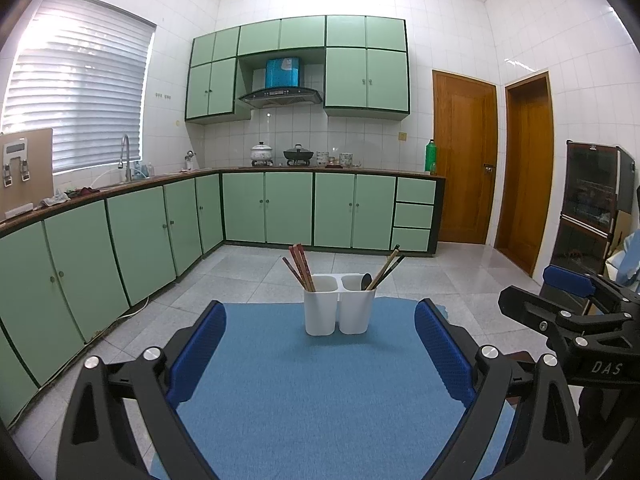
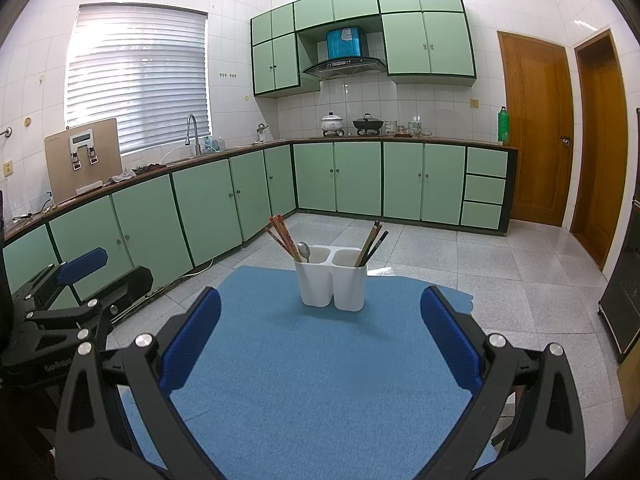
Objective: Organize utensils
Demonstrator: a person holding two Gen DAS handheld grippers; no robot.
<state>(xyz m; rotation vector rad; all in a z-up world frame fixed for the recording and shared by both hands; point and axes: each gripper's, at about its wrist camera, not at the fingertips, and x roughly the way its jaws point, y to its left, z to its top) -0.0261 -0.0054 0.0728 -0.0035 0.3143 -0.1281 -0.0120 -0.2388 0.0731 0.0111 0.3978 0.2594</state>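
Note:
A white two-compartment utensil holder (image 1: 339, 305) (image 2: 331, 282) stands at the far end of a blue mat (image 1: 320, 380) (image 2: 320, 360). Reddish-brown chopsticks (image 1: 301, 267) (image 2: 283, 237) lean in its left compartment, dark chopsticks (image 1: 389, 266) (image 2: 373, 242) in its right. A metal spoon (image 2: 304, 251) shows in the left compartment in the right wrist view; a dark spoon bowl (image 1: 366, 281) shows in the right compartment in the left wrist view. My left gripper (image 1: 320, 336) is open and empty, short of the holder. My right gripper (image 2: 320, 320) is open and empty too.
The right gripper shows at the right edge of the left wrist view (image 1: 580, 312), the left gripper at the left edge of the right wrist view (image 2: 76, 300). Green kitchen cabinets (image 1: 264, 208) line the far and left walls. Tiled floor (image 2: 500, 280) surrounds the table.

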